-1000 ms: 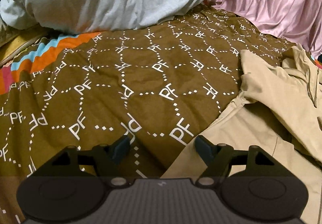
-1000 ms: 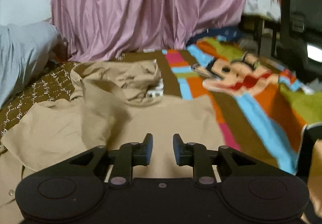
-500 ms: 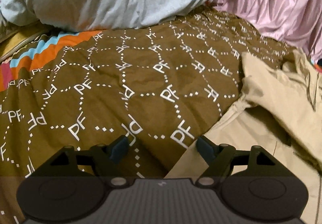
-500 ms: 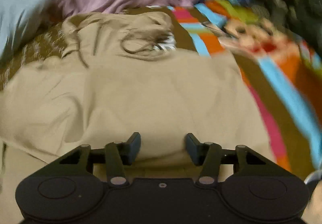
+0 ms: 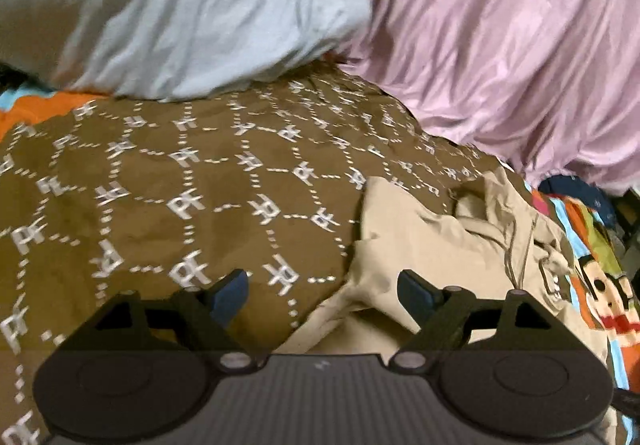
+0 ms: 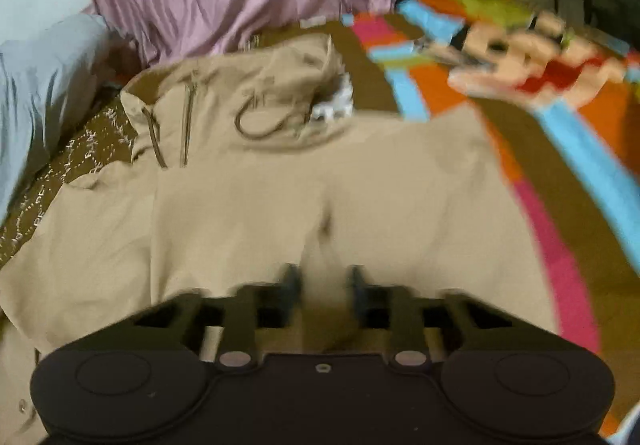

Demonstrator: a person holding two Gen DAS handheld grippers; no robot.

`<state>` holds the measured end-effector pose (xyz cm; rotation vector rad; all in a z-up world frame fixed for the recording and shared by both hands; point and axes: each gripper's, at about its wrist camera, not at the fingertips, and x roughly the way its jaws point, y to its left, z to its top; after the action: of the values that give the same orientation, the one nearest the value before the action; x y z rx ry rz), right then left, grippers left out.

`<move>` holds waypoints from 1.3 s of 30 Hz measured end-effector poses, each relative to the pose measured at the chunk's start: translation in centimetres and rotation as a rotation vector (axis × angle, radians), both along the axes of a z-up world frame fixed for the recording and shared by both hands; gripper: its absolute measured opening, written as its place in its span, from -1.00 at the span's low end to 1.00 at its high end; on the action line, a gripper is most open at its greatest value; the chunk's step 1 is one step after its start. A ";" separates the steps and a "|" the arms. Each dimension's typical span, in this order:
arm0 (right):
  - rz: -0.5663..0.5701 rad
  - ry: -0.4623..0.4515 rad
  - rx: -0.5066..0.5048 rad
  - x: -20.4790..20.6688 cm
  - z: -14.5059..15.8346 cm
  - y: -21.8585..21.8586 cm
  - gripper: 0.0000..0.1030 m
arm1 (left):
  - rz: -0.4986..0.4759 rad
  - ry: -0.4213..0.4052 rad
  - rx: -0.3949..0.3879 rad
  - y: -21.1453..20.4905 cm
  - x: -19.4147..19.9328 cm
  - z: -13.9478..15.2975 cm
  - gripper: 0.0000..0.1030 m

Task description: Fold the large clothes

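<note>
I'm looking down on a bed whose brown patterned blanket (image 5: 168, 205) fills the left and middle of my left view, with its cartoon-print end (image 6: 520, 57) running off the upper right of my right view. A pink curtain (image 5: 500, 45) hangs across the upper right of the left view, and a pale blue pillow (image 5: 180, 5) sits at its upper left. The garment I'm folding, a tan hooded jacket (image 6: 360, 185), lies spread across the middle of the right view, hood and zipper bunched toward the top, one side already turned in over the body so a rumpled edge shows at the left. I judge the fold as barely started: that one flap is over, the rest is still wide and creased, and the hood and lower part remain to be brought in. My left gripper (image 5: 322, 287) hangs low in its frame with its jaws spread wide and nothing between them, just at the jacket's near edge where it meets the blanket. My right gripper (image 6: 322, 281) has just been closing; its jaws stand narrow with a ridge of jacket cloth between them, though blur keeps me from telling whether the pads truly pinch it.
</note>
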<state>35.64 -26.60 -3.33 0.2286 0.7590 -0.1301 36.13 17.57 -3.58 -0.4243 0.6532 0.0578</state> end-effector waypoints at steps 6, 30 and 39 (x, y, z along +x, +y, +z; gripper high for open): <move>-0.103 -0.022 0.001 -5.7 0.8 -3.0 -0.75 | -0.014 0.176 0.177 -2.0 1.7 -3.8 0.55; -0.070 0.039 -0.327 2.7 -2.8 -0.9 0.15 | -0.013 0.186 0.244 -2.2 1.4 -4.1 0.66; 0.087 -0.016 -0.251 -3.2 0.6 -2.2 0.63 | -0.057 0.224 0.246 -2.5 -0.3 -3.5 0.76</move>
<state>32.43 -28.79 -2.76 -0.0422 0.7280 -0.1394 35.82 15.07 -7.12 -0.1620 0.8671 0.1318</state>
